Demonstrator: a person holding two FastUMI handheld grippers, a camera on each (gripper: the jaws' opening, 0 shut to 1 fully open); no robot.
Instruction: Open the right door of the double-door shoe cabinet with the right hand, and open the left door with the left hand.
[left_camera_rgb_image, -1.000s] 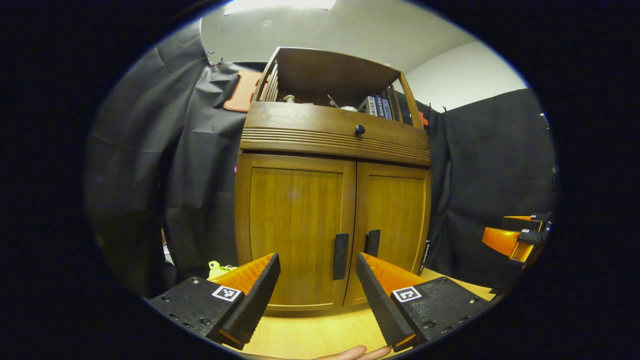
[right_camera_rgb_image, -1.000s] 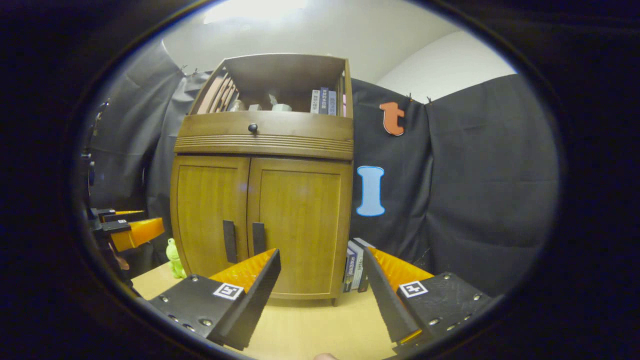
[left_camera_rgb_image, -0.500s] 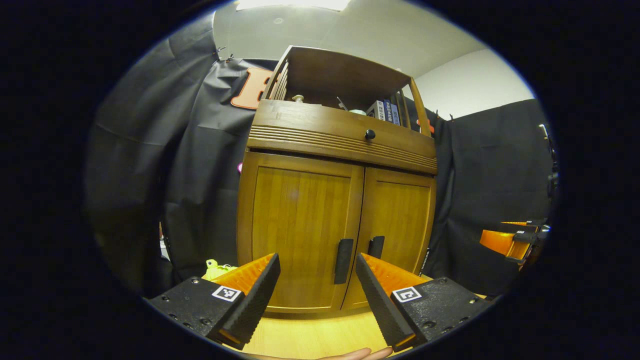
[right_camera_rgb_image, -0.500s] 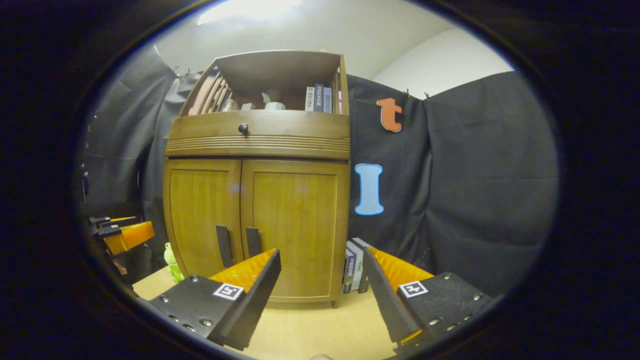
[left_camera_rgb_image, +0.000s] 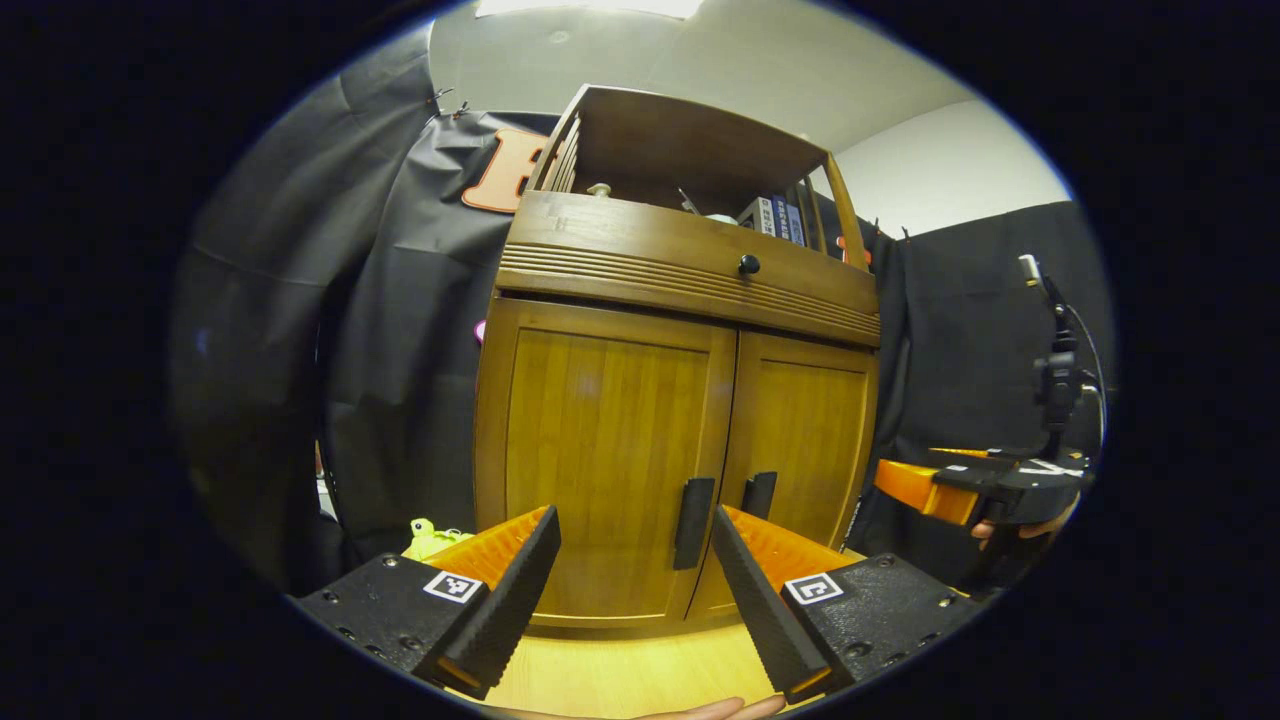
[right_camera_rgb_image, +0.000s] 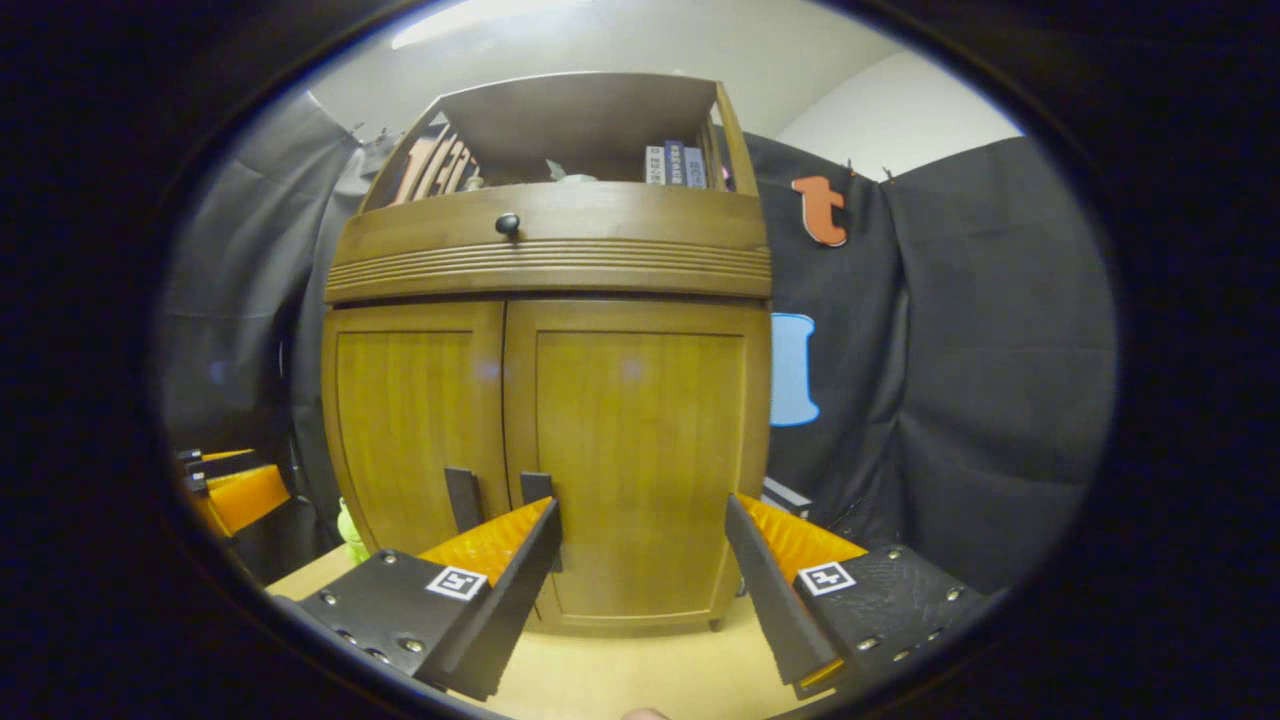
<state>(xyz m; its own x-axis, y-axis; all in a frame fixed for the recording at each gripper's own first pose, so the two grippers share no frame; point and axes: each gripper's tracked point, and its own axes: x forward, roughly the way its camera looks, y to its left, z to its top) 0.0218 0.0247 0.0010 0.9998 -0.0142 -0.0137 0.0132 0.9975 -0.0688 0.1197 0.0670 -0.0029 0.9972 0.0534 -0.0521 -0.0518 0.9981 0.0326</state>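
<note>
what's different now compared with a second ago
The right gripper has moved closer to the brown wooden shoe cabinet, which now looms larger in its view; the left gripper edged in slightly. Both doors stay shut, both grippers stay open, and nothing has been grasped.

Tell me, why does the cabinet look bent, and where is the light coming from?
Left gripper view: the fisheye lens bows the cabinet outward, and a ceiling light glares at the top. Right gripper view: same bulging, soft sheen on the right door, dim edges, and everything stays fairly sharp.
</note>
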